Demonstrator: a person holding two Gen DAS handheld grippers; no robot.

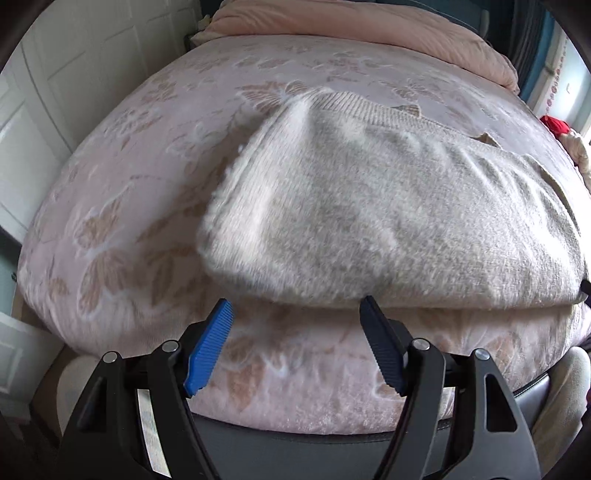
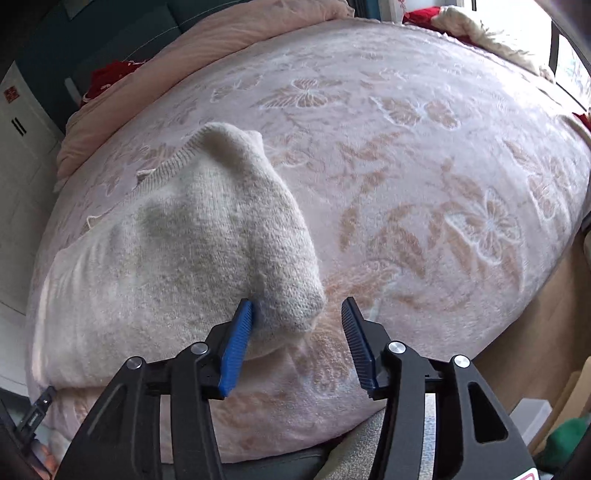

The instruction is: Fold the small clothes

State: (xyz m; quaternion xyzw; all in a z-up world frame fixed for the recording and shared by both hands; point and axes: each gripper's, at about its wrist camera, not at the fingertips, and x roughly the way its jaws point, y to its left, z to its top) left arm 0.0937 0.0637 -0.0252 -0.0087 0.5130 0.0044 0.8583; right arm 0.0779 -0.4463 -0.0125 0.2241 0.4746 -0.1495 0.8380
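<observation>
**Cream sweater on a bed, both grippers spread wide at its near edge**

A fuzzy cream knit sweater [image 1: 388, 206] lies folded over itself on a bed [image 1: 122, 206] covered by a pink blanket with a butterfly and flower pattern. Its ribbed hem runs along the far side.

In the left wrist view, the left gripper [image 1: 297, 308] sits low at the near edge of the bed. Its fingers are spread wide and hold nothing, their tips just below the sweater's near fold. This view shows the fold as a broad, rounded slab reaching to the right. It also shows white panelled doors [image 1: 40, 92] on the left and a pale pink duvet [image 1: 369, 33] bunched at the far end.

In the right wrist view, the right gripper [image 2: 297, 310] is also spread wide. The sweater's near right corner [image 2: 291, 306] hangs between the fingers, touching the left blue pad [image 2: 236, 347], well apart from the right one. Only this view shows that corner, a red cloth [image 2: 421, 14] at the far edge, and wooden floor [image 2: 546, 332] on the right.
</observation>
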